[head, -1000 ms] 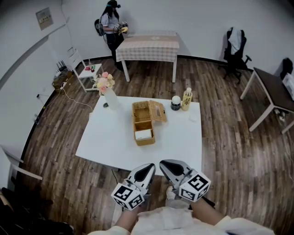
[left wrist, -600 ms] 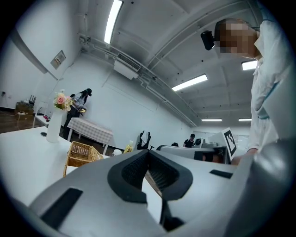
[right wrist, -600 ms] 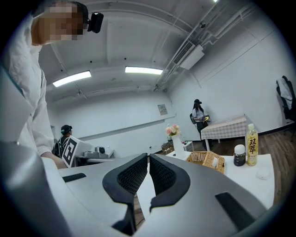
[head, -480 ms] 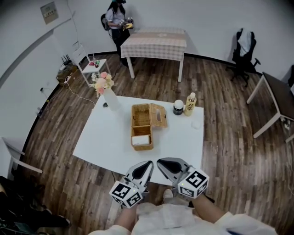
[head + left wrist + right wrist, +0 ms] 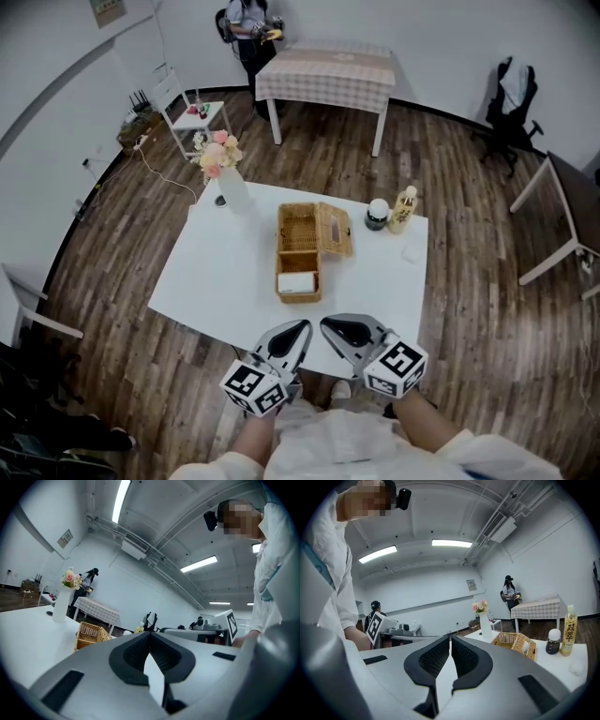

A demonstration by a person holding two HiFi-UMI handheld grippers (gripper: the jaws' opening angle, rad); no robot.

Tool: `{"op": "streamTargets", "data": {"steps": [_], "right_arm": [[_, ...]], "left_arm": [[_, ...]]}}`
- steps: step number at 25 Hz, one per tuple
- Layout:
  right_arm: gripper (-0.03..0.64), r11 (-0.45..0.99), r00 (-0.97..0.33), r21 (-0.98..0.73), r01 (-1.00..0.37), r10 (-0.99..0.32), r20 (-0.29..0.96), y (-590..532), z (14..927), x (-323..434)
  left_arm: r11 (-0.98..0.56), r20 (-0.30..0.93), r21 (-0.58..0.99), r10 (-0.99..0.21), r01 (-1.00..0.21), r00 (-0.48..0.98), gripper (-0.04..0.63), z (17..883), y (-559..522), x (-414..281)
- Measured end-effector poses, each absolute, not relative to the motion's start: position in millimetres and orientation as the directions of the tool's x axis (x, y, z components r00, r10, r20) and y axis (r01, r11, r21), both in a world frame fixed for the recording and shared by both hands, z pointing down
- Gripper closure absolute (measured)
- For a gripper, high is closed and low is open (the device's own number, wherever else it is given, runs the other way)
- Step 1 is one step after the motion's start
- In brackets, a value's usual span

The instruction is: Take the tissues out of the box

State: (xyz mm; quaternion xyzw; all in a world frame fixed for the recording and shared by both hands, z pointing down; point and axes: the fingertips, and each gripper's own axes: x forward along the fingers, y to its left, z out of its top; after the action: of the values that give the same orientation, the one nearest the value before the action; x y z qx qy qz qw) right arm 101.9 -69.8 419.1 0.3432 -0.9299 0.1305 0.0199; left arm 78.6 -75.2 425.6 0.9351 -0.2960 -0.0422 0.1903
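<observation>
Left hand-held gripper and right hand-held gripper both closed and empty, over the near edge of the tabletop; wicker box farther off

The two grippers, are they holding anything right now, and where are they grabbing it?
Nothing. The left gripper and the right gripper are both shut and empty, near the table's front edge, apart from the wicker tissue box.

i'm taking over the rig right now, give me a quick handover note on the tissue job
Left gripper: shut, empty, short of the box.
Right gripper: shut, empty, beside the left one.
Wicker box: mid-table, lid open; tissues lie in its near end.
Done: lid is open.
Left: reach in, grip the tissues, pull them out.
</observation>
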Motion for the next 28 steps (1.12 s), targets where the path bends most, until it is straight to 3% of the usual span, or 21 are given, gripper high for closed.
{"op": "streamTargets", "data": {"steps": [28], "right_arm": [[0.58, 0.813, -0.816, -0.15, -0.563, -0.517, 0.26, -148.0, 463.5, 66.4]], "left_arm": [[-0.769, 0.092, 0.4, -0.508, -0.498, 0.857, 0.594, 471.5, -140.8, 44.5]]}}
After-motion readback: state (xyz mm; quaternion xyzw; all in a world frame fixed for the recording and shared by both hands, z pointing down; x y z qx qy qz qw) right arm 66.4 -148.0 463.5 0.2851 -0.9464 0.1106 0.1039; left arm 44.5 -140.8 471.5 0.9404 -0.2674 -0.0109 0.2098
